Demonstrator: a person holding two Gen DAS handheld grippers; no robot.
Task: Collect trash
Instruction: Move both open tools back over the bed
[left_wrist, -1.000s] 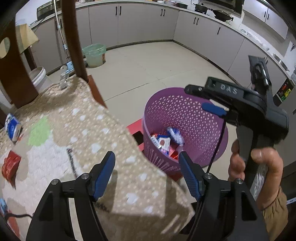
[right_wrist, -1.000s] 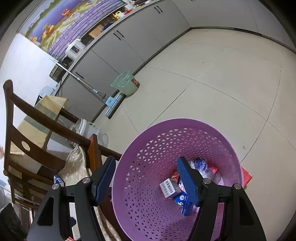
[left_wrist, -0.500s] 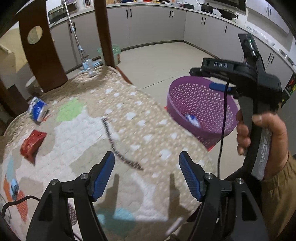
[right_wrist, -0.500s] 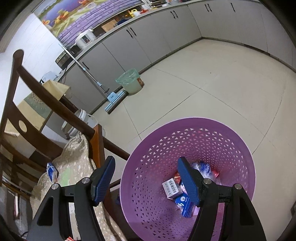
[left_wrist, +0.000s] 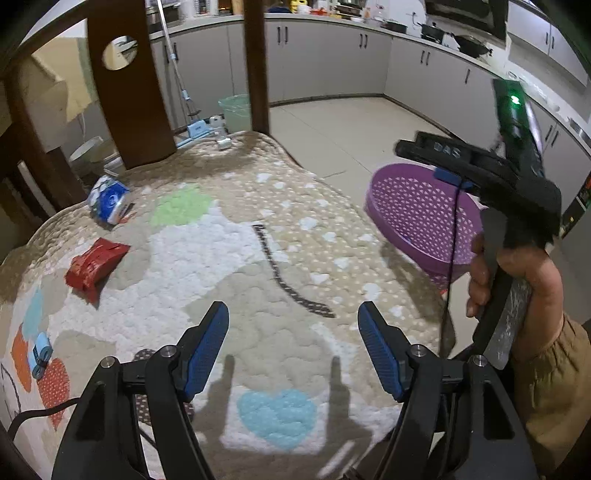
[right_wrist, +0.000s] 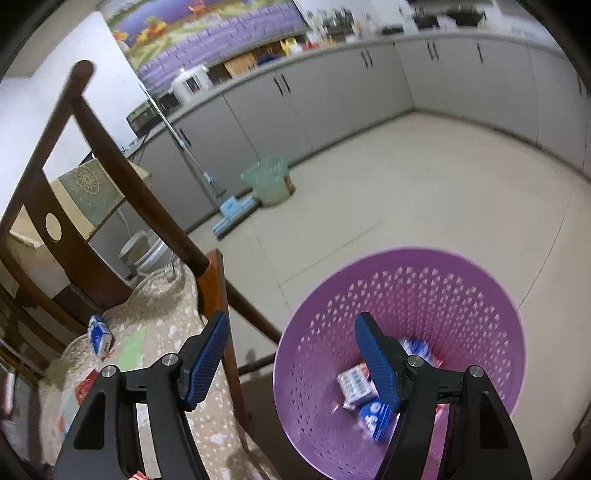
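Both tongs, left tongs (left_wrist: 293, 343) and right tongs (right_wrist: 291, 354), are gaping empty; red packet (left_wrist: 96, 263) is looking light, crinkly — pinching its flat middle seems best.

Home kitchen: grey cabinets (right_wrist: 461, 85), countertop pans (left_wrist: 439, 31), probably rice cooker (right_wrist: 190, 85).

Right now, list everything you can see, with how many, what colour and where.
Perforated plastic basket: one, purple, on the floor beside the chair.
Cartons in basket: several, white and blue, at the bottom.
Crushed carton: one, red, on the quilt.
Small carton: one, blue-white, near the chair back.
Patterned quilt: one, beige, over the seat.
Wooden chair: one, dark brown.
Bin: one, pale green, by the cabinets.
Left gripper: open, empty.
Right gripper: open, empty.
Hand: one, holding the right gripper.
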